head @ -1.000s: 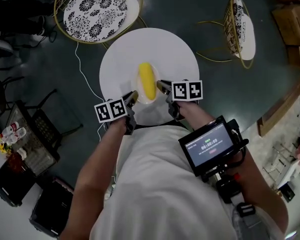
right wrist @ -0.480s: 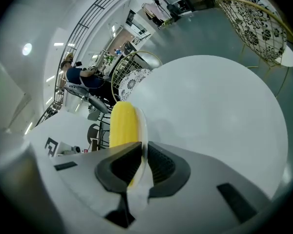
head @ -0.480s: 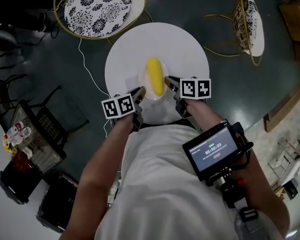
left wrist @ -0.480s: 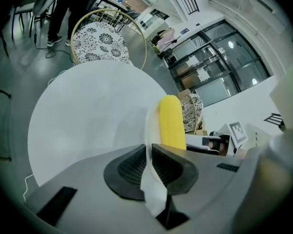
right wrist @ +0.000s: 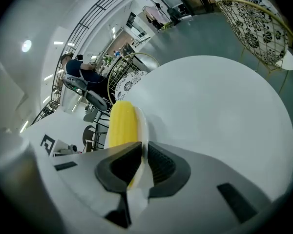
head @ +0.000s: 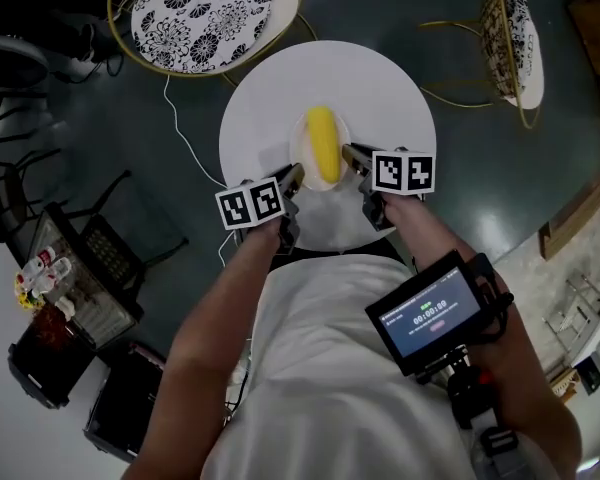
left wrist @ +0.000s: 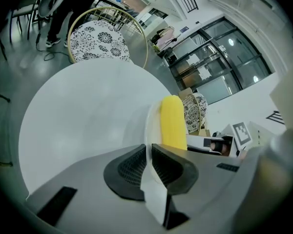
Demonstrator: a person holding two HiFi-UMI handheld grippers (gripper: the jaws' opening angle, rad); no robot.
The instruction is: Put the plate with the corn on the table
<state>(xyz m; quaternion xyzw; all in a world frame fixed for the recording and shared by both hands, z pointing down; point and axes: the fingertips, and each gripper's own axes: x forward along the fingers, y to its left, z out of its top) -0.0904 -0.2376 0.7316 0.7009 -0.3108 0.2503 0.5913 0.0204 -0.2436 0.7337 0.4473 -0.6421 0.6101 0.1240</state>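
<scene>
A yellow corn cob (head: 322,143) lies on a small white plate (head: 302,150), which is over the near half of the round white table (head: 380,88). My left gripper (head: 292,176) is shut on the plate's left rim and my right gripper (head: 351,155) is shut on its right rim. In the left gripper view the plate's rim (left wrist: 150,126) runs into the closed left gripper (left wrist: 149,155), with the corn (left wrist: 172,122) just beyond. The right gripper view shows the right gripper (right wrist: 142,156) likewise closed on the rim (right wrist: 143,126), beside the corn (right wrist: 122,124). Whether the plate touches the tabletop I cannot tell.
A gold-framed chair with a flower-patterned cushion (head: 202,13) stands beyond the table on the left, and another chair (head: 520,38) on the right. A white cable (head: 185,138) trails on the dark floor. Black crates (head: 90,258) sit at the left. A screen device (head: 427,313) hangs at my chest.
Both grippers have carried the plate with the corn farther in over the table, still shut on its rims. The table sits lower and more centred in the head view.
</scene>
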